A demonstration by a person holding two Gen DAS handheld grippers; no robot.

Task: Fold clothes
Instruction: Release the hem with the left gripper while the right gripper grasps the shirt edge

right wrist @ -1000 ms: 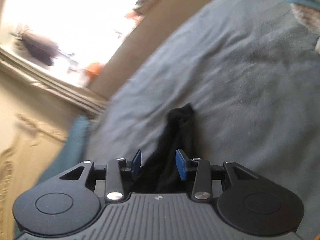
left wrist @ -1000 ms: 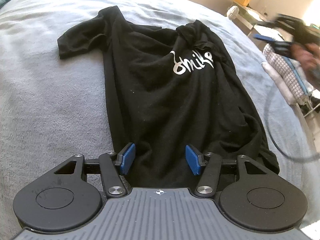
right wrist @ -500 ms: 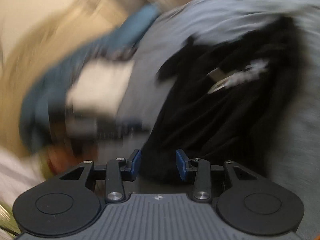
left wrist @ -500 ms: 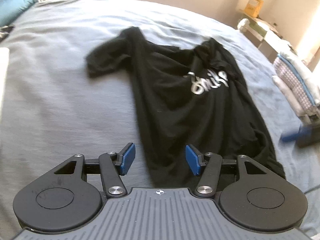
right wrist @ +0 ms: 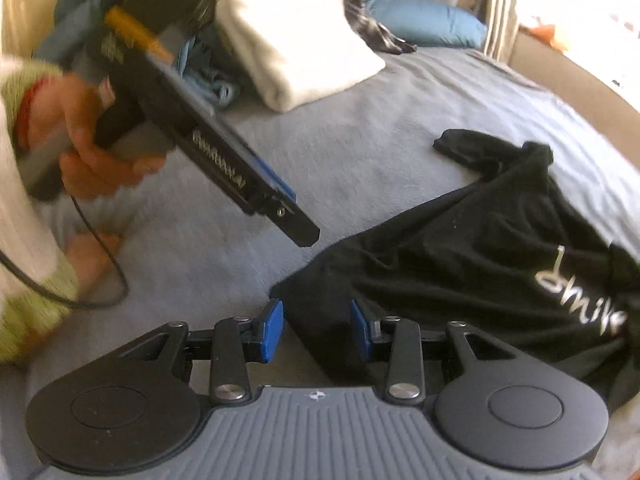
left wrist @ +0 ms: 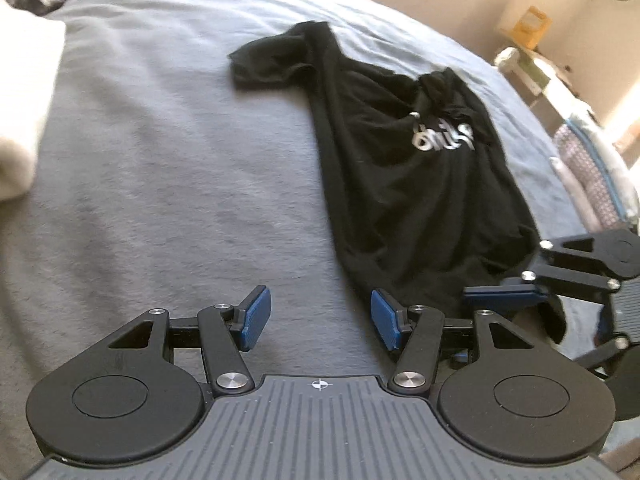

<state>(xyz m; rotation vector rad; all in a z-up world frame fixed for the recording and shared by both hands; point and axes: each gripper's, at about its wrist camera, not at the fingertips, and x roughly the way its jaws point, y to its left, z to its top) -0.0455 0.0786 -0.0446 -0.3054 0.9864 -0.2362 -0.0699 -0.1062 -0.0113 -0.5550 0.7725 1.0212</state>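
Observation:
A black T-shirt (left wrist: 400, 184) with white lettering lies spread on the grey bed cover (left wrist: 180, 184), collar far, hem near. My left gripper (left wrist: 320, 318) is open over bare cover just left of the hem's left corner, with nothing between its fingers. In the left wrist view my right gripper's blue pad (left wrist: 500, 293) lies at the hem's right part. In the right wrist view the right gripper (right wrist: 316, 330) is open low over the T-shirt (right wrist: 460, 264), with a hem corner between its pads. A hand holds the left gripper (right wrist: 288, 208) just above that corner.
A folded white cloth (right wrist: 300, 40) and a blue pillow (right wrist: 424, 20) lie at the head of the bed. Folded clothes (left wrist: 592, 176) are stacked beside the bed on the right, near a side table with a yellow box (left wrist: 528, 28). A cable (right wrist: 100, 280) trails over the cover.
The left gripper slid left off the shirt's hem onto bare cover. The right gripper swung round from the shirt's far end, rolling level, and came down at the near hem corner.

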